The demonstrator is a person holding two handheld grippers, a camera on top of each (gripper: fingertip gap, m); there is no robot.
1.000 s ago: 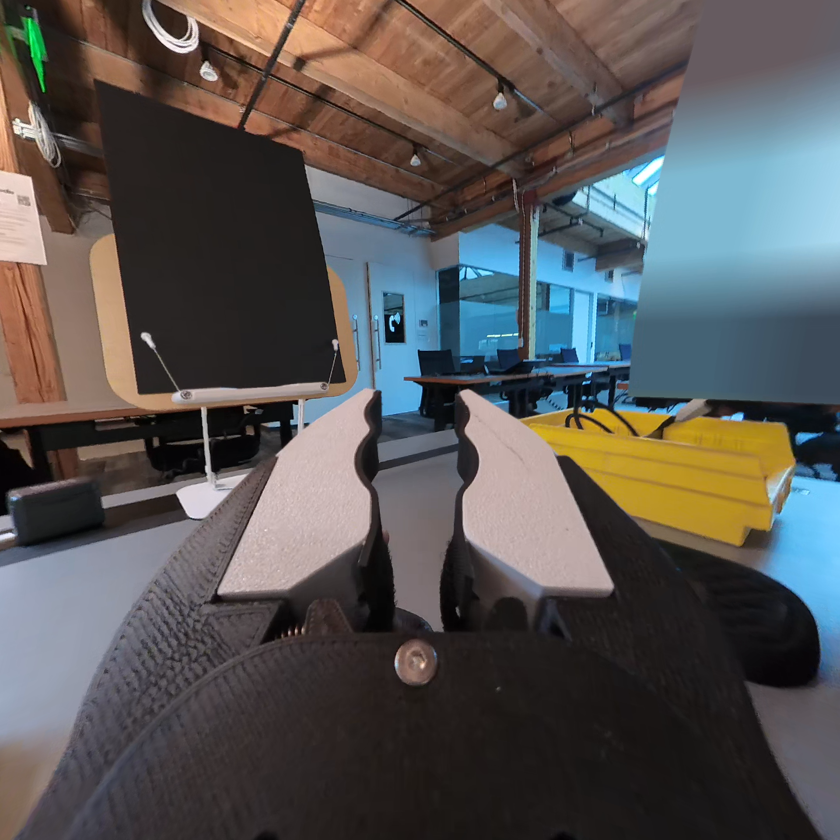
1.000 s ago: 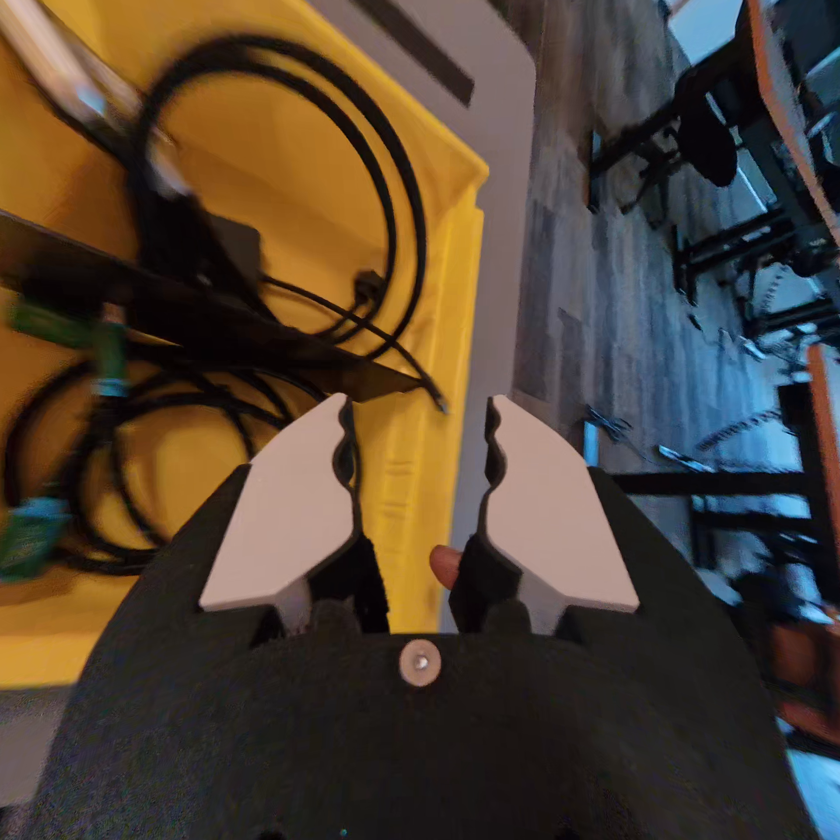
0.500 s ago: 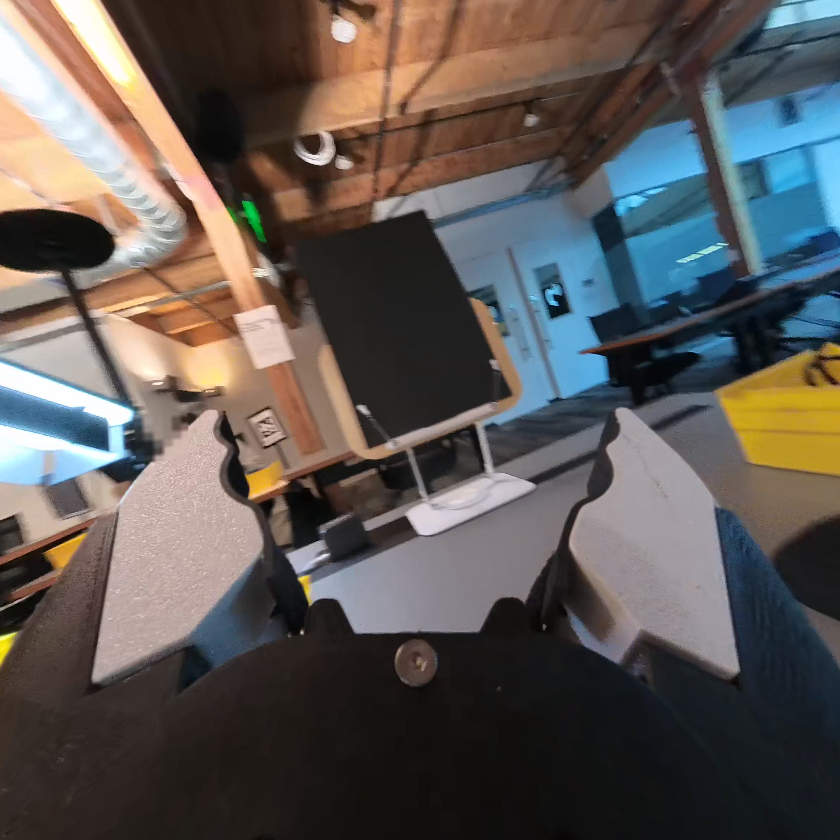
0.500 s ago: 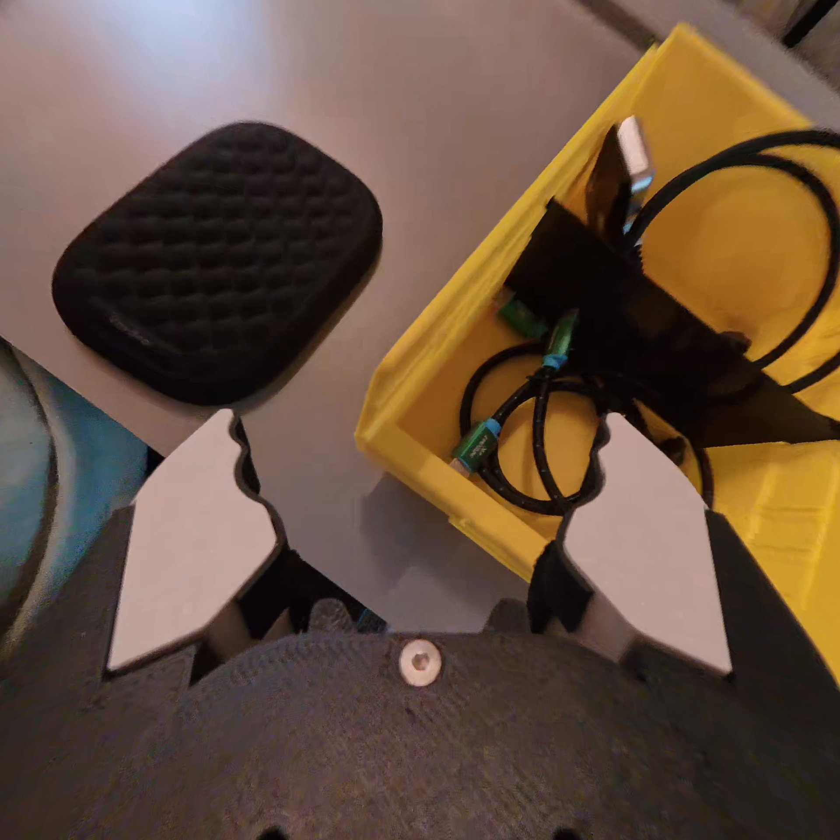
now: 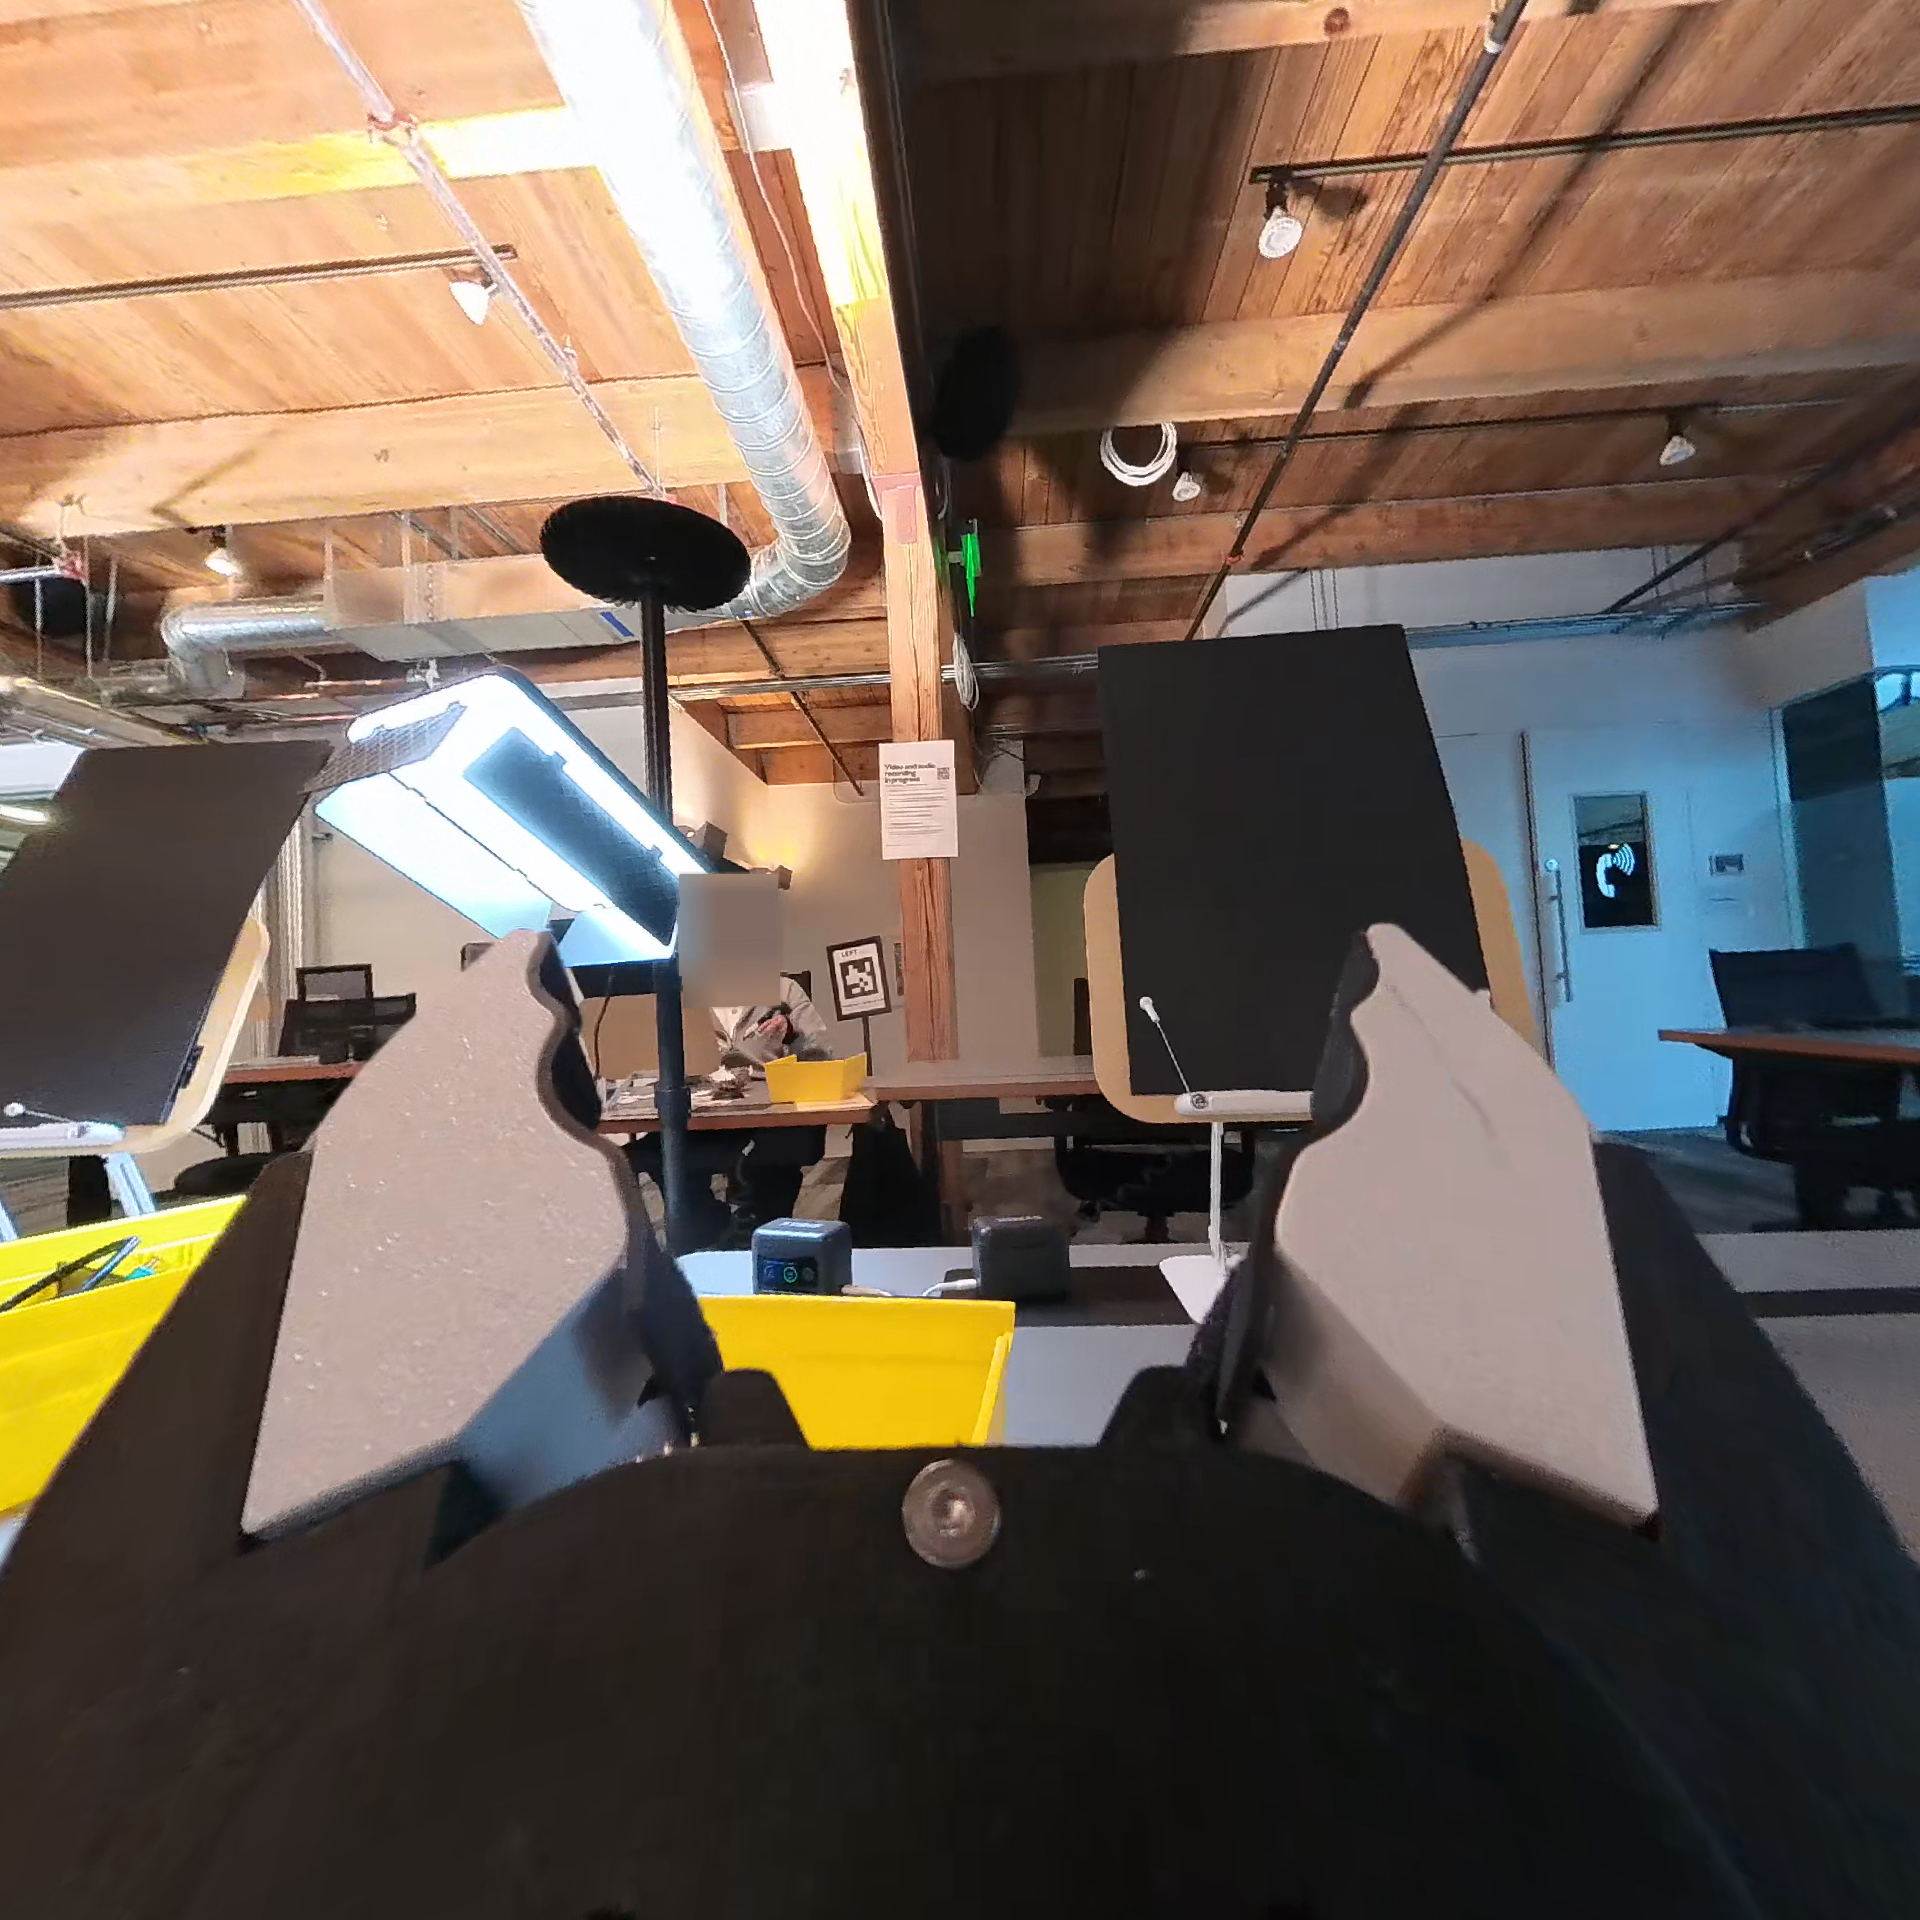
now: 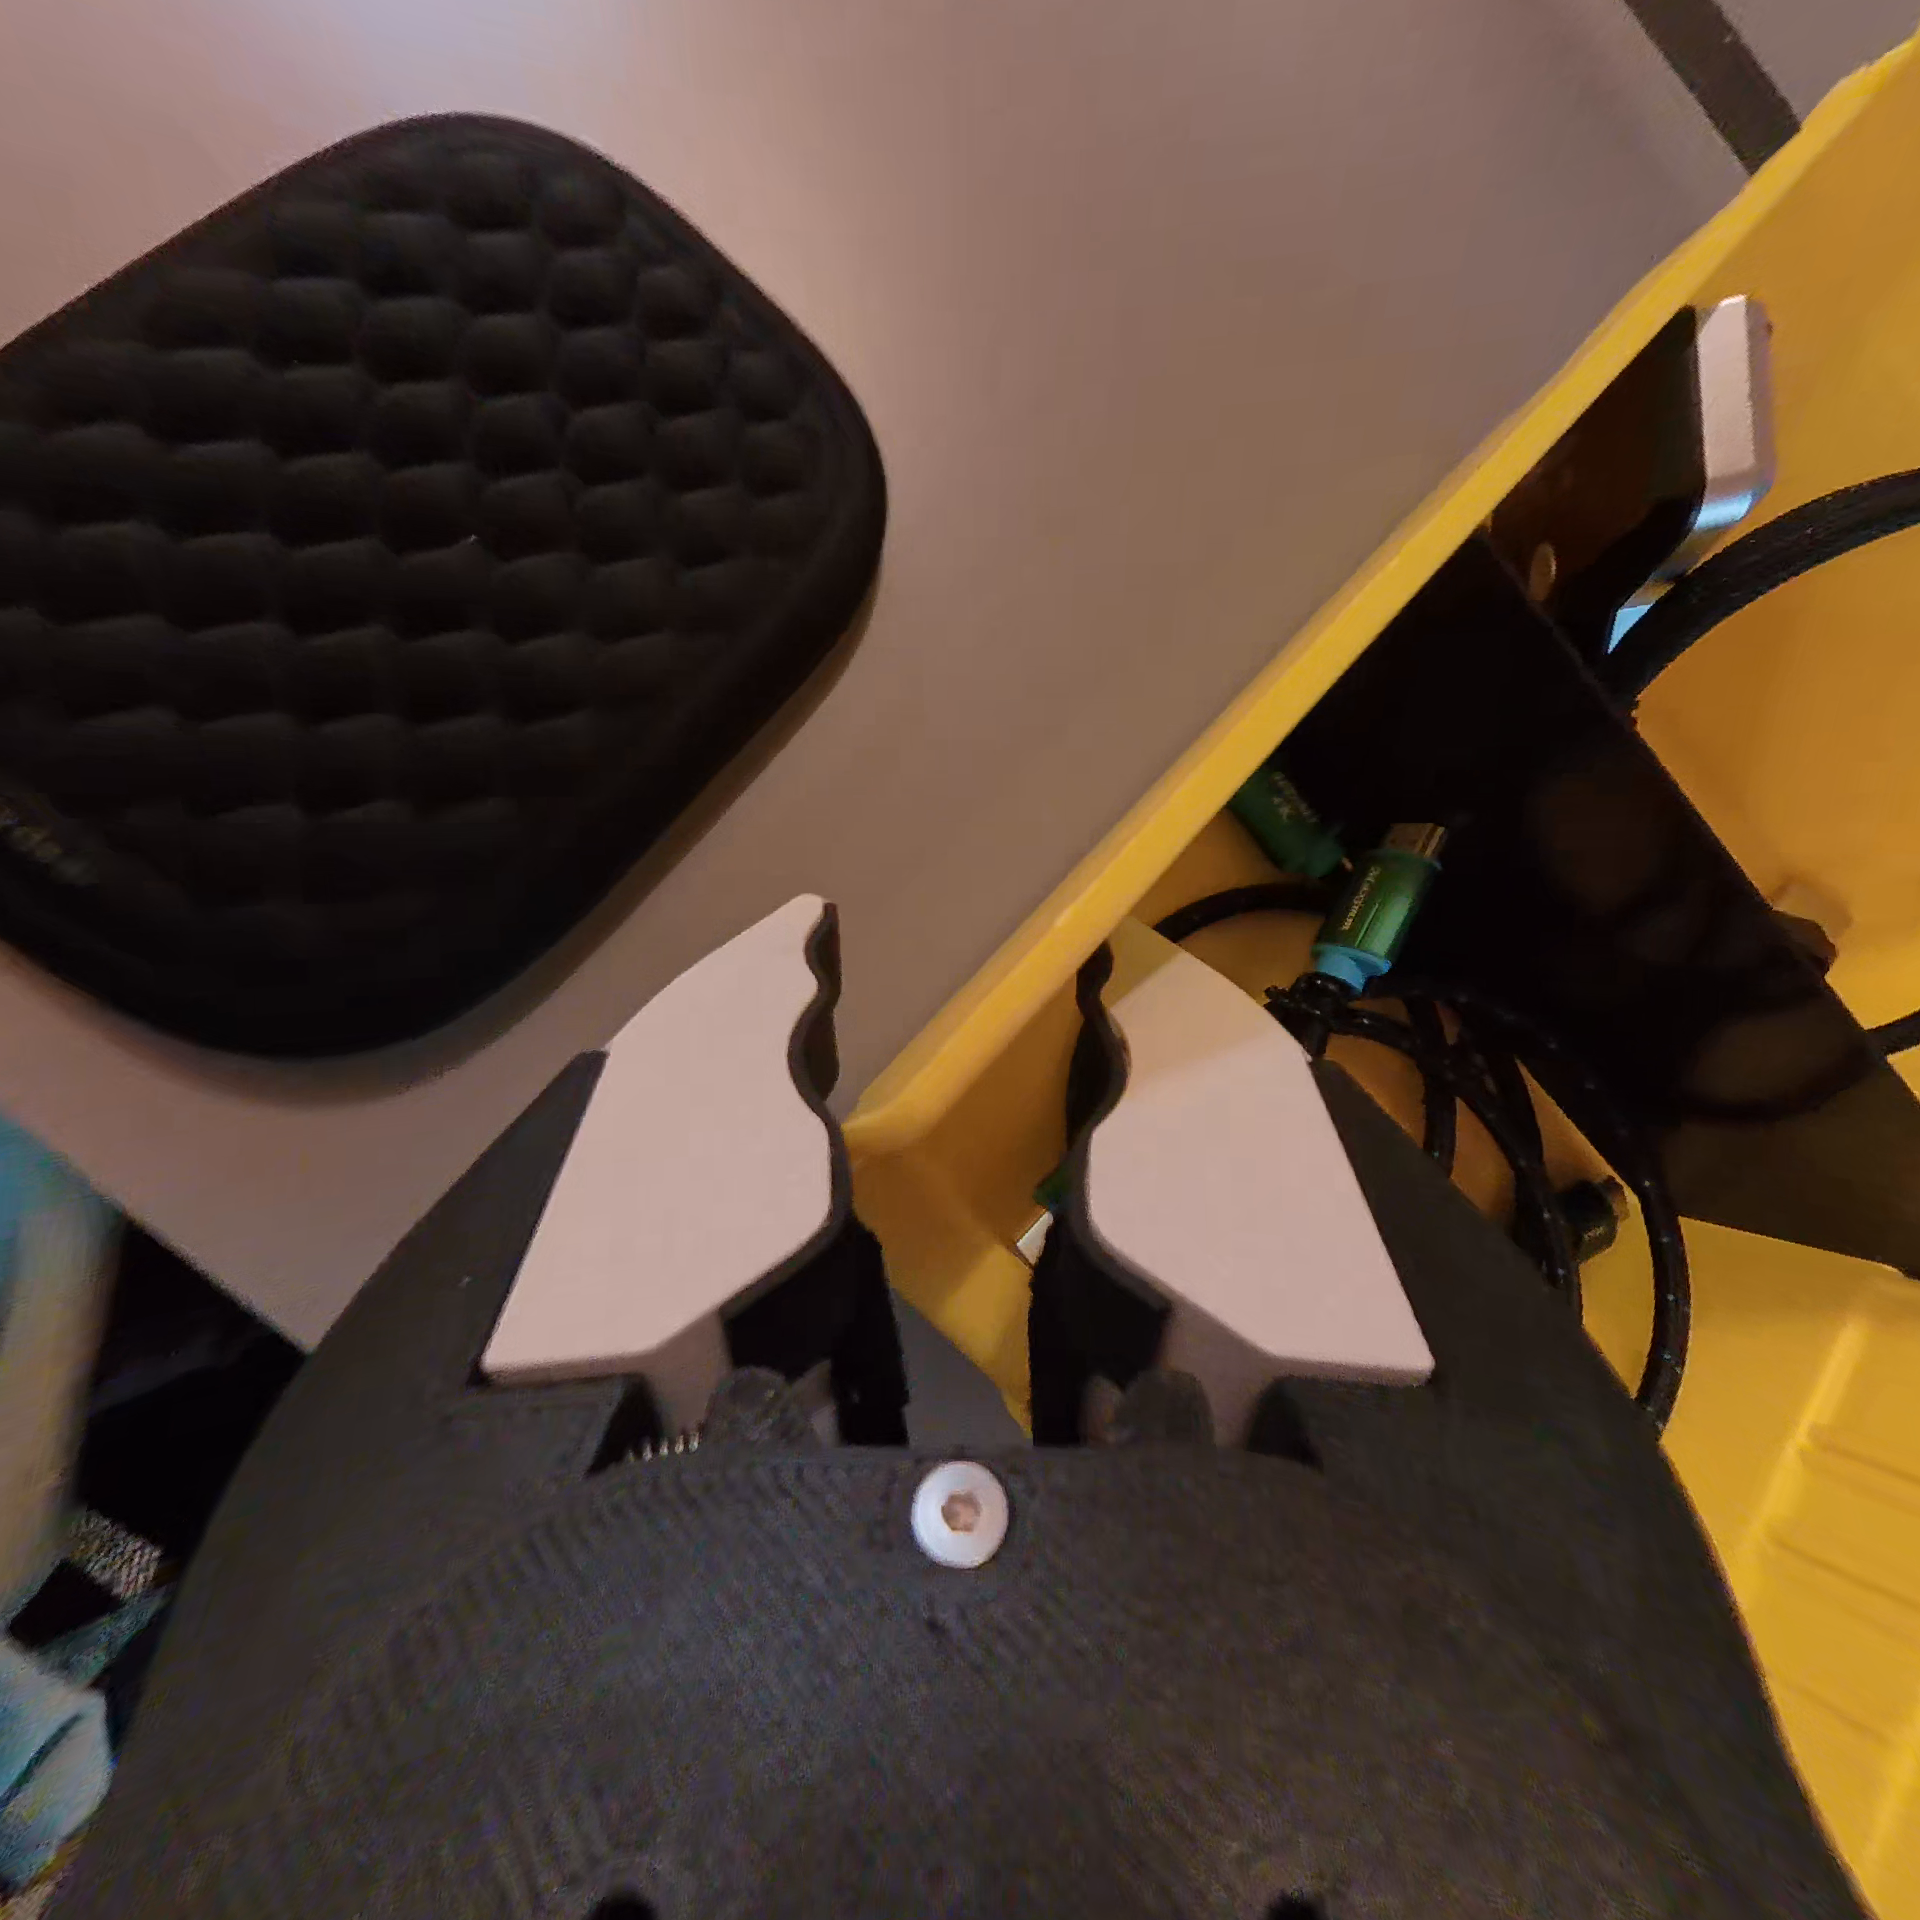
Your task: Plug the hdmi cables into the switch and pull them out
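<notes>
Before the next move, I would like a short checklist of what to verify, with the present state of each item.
1. Left tongs open and empty: ok.
2. Right tongs astride the yellow bin wall, one finger inside, one outside: ok.
3. Right tongs really clamping that wall: cannot tell.
4. Green plugs visible in the bin: ok.
5. Cables loose and untangled: not ok, they are coiled together partly under a black panel.
6. Black pad apart from the bin: ok.
</notes>
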